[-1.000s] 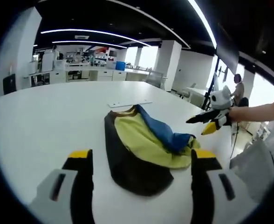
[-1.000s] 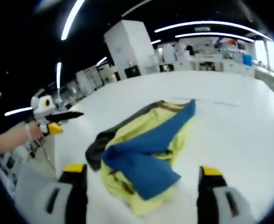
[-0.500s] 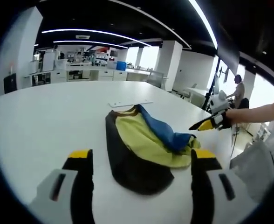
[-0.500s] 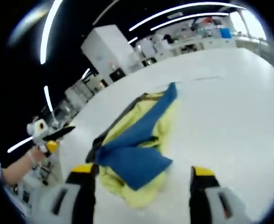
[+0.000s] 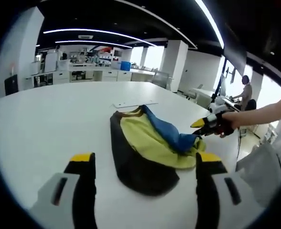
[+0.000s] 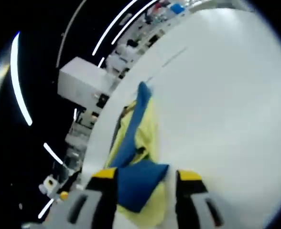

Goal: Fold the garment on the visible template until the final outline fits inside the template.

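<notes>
Change: your right gripper (image 6: pixel 143 175) has dropped to the garment (image 5: pixel 147 148), view rolled.
Garment: crumpled, blue over yellow (black edge).
Grippers: both (image 5: pixel 143 158) wide open, empty.

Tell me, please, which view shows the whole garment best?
The left gripper view: the garment lies complete on the white table, dark, yellow and blue parts all visible. The right gripper view is tilted and blurred, with the right claw over its blue end.
</notes>
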Demonstrator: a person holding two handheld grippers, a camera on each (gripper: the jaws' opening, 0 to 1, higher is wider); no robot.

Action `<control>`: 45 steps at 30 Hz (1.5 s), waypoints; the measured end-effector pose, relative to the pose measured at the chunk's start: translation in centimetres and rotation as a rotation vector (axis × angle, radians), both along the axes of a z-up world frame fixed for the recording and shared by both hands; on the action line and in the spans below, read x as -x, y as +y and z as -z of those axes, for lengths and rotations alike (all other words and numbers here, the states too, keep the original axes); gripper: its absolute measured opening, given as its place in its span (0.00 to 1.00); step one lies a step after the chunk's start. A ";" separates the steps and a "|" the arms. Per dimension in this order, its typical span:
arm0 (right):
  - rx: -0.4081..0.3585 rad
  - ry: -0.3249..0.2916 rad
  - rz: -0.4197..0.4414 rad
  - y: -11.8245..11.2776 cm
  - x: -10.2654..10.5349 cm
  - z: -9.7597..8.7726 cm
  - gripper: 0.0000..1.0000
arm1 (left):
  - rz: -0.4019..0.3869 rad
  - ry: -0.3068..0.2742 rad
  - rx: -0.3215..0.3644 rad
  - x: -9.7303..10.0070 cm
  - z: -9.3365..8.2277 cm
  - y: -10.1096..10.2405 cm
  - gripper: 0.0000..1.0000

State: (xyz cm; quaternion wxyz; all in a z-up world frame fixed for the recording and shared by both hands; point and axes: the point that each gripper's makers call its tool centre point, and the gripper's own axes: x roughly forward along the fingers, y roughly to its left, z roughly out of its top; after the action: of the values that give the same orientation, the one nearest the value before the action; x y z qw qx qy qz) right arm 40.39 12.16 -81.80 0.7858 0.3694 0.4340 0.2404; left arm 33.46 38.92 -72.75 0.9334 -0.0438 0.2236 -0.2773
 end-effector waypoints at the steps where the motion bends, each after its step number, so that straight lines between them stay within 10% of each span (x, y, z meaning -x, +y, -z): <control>1: 0.000 0.006 0.014 -0.1 -0.2 0.2 0.36 | -0.001 -0.001 -0.001 0.0 0.0 0.0 0.84; 21: -0.166 0.137 0.114 0.4 0.4 0.6 0.00 | -0.012 -0.008 0.003 0.2 -0.2 -0.1 0.83; 45: 0.123 -0.130 -0.038 -7.9 -2.5 -3.6 0.00 | 0.006 -0.002 -0.025 0.0 -0.1 -0.9 0.83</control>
State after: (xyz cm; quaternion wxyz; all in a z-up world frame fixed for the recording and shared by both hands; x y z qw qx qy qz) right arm 42.89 4.28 -78.24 0.8288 0.2958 0.4028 0.2516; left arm 33.50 38.02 -72.69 0.9333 -0.0310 0.2262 -0.2772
